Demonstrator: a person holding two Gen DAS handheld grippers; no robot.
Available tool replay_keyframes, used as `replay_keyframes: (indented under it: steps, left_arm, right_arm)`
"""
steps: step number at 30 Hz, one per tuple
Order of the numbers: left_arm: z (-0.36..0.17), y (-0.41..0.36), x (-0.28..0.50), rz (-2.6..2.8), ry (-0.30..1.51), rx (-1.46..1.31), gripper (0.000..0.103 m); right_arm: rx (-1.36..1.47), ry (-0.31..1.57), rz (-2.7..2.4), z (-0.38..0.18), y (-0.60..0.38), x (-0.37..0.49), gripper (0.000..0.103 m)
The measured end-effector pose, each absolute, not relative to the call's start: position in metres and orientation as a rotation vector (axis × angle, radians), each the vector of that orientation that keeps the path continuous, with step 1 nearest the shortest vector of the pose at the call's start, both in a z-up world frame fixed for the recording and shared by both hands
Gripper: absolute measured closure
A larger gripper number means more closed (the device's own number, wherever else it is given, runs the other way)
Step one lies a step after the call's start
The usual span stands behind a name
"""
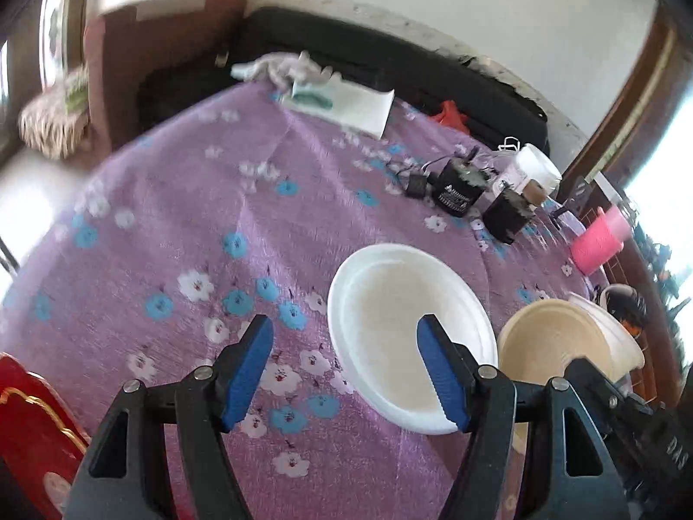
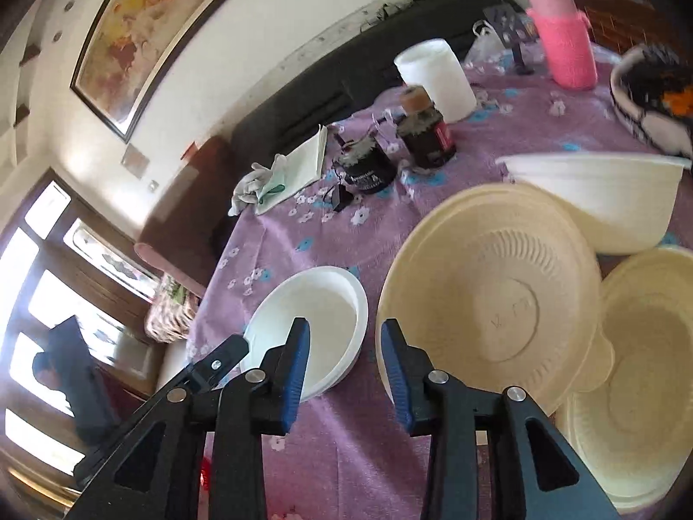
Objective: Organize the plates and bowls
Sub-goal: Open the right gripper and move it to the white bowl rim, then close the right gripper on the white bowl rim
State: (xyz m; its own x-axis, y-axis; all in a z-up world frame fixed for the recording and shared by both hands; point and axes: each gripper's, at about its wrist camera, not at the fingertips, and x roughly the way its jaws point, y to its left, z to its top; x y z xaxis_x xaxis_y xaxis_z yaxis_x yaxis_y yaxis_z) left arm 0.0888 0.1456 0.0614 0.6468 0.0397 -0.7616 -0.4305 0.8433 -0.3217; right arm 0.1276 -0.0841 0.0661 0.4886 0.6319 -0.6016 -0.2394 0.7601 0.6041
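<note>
White plate (image 1: 403,333) bare beside cream bowl (image 1: 554,338)

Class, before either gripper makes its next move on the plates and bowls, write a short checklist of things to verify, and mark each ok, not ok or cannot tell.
1. Left gripper open and empty: ok.
2. Right gripper open and empty: ok.
3. White plate lying flat on the tablecloth, nothing on it: ok.
4. Cream plate free to lift alone: cannot tell; it overlaps the cream bowl.
5. White bowl upright: ok.
6. Black chargers clear of the white plate: ok.
</note>
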Motion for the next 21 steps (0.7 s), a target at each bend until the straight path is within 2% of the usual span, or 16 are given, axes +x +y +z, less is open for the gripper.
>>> replay_keyframes:
  steps: [5, 7, 9, 10, 12, 21]
  left_arm:
    - [0.043, 0.153, 0.095, 0.284, 0.853, -0.55, 0.035]
    - [0.037, 0.153, 0.096, 0.253, 0.86, -0.585, 0.044]
    - [0.035, 0.15, 0.098, 0.254, 0.873, -0.56, 0.08]
    - [0.034, 0.149, 0.1, 0.257, 0.884, -0.539, 0.089]
    - [0.033, 0.149, 0.1, 0.262, 0.889, -0.532, 0.093]
    - [0.047, 0.144, 0.081, 0.215, 0.883, -0.517, 0.096]
  right_arm:
    - [0.473, 0.938, 0.55, 0.062, -0.078, 0.125, 0.064]
    - [0.462, 0.942, 0.549, 0.06, -0.073, 0.124, 0.064]
    - [0.447, 0.951, 0.549, 0.058, -0.068, 0.123, 0.064]
    - [0.439, 0.956, 0.547, 0.056, -0.066, 0.122, 0.064]
    - [0.428, 0.966, 0.544, 0.053, -0.063, 0.122, 0.064]
    - [0.425, 0.974, 0.529, 0.05, -0.066, 0.123, 0.064]
